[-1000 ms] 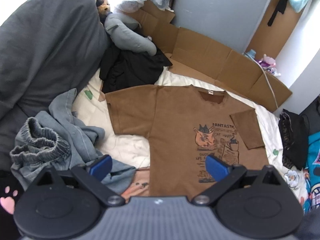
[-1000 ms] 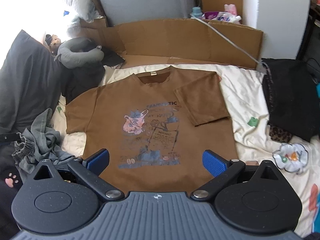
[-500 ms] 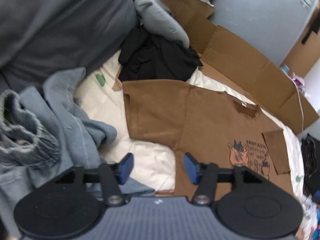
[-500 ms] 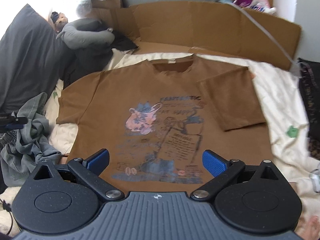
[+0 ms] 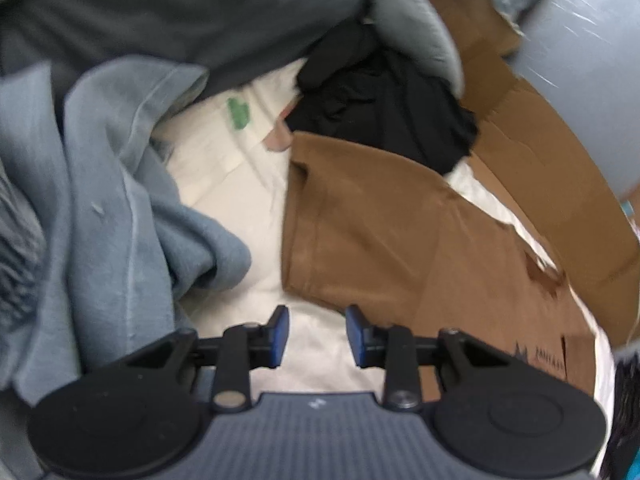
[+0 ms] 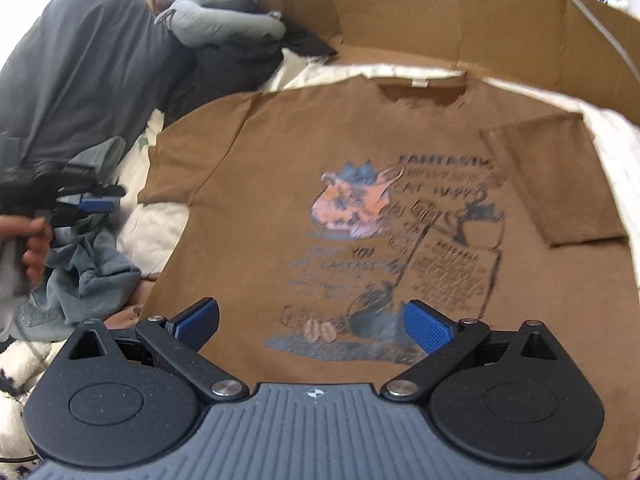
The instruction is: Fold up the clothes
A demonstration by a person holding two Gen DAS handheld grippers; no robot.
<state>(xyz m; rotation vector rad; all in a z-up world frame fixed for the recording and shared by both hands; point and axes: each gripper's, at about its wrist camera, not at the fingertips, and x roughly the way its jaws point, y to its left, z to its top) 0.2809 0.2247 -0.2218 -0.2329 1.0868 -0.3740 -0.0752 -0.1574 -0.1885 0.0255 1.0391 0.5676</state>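
A brown printed T-shirt (image 6: 360, 200) lies flat, front up, on a cream sheet; its right sleeve (image 6: 552, 184) is folded in over the body. Its left sleeve (image 5: 352, 224) lies spread out in the left wrist view. My left gripper (image 5: 316, 334) hovers over the sheet just below that sleeve's lower edge, jaws narrowly open and empty; it also shows in the right wrist view (image 6: 92, 204). My right gripper (image 6: 312, 320) is wide open and empty above the shirt's lower hem.
A crumpled blue-grey garment (image 5: 112, 216) lies left of the sleeve. A black garment (image 5: 380, 100) and a grey pillow (image 6: 224, 24) lie beyond it. A dark grey cushion (image 6: 80, 76) bounds the left, cardboard (image 6: 440, 12) the far side.
My left gripper moved left and down toward the left sleeve and narrowed its jaws. My right gripper moved closer over the shirt, jaws still wide.
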